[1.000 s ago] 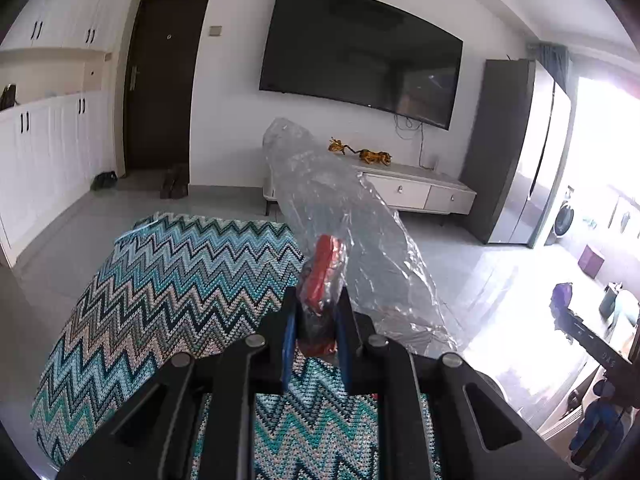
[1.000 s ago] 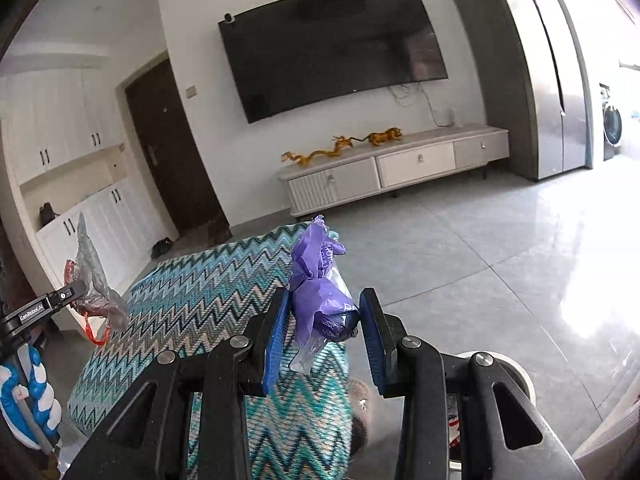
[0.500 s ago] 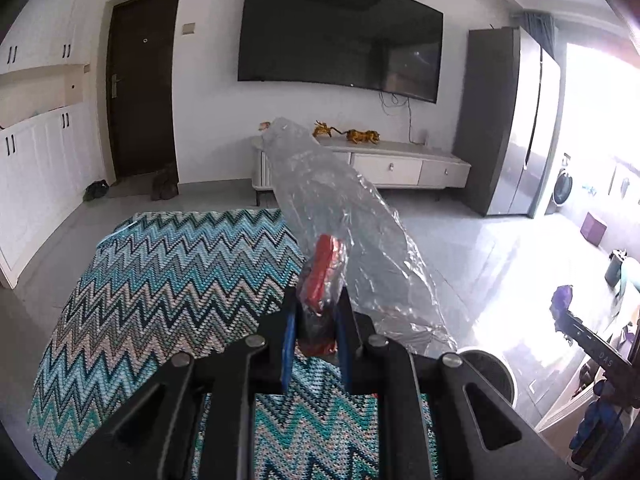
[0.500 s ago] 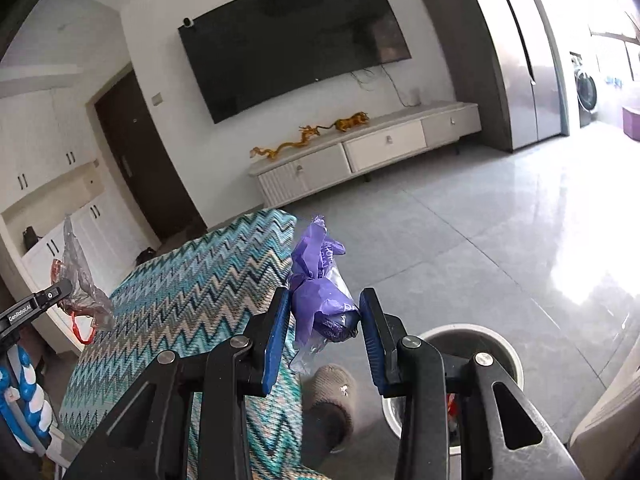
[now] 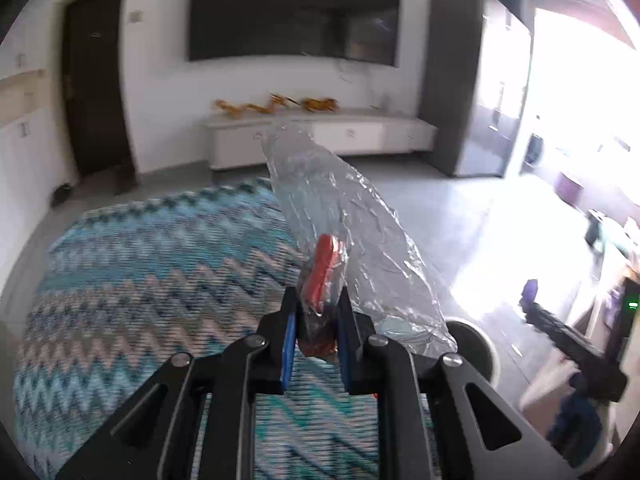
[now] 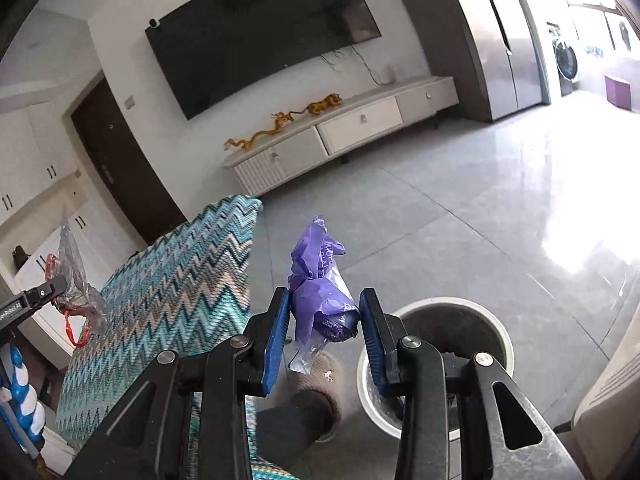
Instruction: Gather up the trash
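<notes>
Both grippers are loaded, right gripper (image 6: 324,316) clamped on crumpled purple plastic wrapper (image 6: 320,300), left gripper (image 5: 316,320) on crinkled clear plastic bag with red trim (image 5: 348,232), near round white bin (image 6: 440,364); neither deposited.

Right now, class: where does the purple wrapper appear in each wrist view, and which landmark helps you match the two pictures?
Left wrist view: the purple wrapper is small at the right edge, on the tip of the right gripper.
Right wrist view: the wrapper is at lower centre, pinched between the gripper's fingers.
Shared landmark: the white trash bin on the floor.
</notes>
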The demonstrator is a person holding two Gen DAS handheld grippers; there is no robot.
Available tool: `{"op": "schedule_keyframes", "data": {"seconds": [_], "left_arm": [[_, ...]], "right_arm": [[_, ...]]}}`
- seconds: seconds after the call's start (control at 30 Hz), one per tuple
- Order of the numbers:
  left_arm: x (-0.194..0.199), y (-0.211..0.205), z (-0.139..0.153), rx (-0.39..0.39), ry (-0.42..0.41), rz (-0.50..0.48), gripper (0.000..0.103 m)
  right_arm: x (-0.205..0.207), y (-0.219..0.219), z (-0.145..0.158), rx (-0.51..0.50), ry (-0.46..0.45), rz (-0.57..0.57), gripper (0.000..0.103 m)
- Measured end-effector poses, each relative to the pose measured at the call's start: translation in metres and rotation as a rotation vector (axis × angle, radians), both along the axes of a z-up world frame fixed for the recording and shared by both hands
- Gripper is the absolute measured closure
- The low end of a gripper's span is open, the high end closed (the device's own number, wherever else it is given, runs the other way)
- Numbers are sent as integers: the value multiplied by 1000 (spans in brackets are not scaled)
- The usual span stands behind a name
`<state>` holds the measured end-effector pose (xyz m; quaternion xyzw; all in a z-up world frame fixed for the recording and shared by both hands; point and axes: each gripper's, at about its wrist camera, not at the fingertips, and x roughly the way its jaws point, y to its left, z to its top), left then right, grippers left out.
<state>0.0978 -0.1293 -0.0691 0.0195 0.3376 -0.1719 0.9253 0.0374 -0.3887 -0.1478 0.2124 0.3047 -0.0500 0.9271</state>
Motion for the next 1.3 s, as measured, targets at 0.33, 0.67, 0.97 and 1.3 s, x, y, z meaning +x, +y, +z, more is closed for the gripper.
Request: {"op": "schedule_keyframes", "data": {"seconds": [0.33, 0.67, 0.97, 1.3], "left_arm": [[15, -117, -12, 73, 36, -229, 86], [40, -211, -57, 159, 127, -305, 84], [64, -250, -101, 75, 317, -372, 53], [61, -222, -90, 34, 310, -377, 49]], "right_arm": [[8, -34, -36, 22, 84, -57, 67], [19, -77, -81, 31, 192, -149, 64], [17, -102, -105, 45, 262, -225, 50], [3, -91, -90, 23, 263, -273, 38]]}}
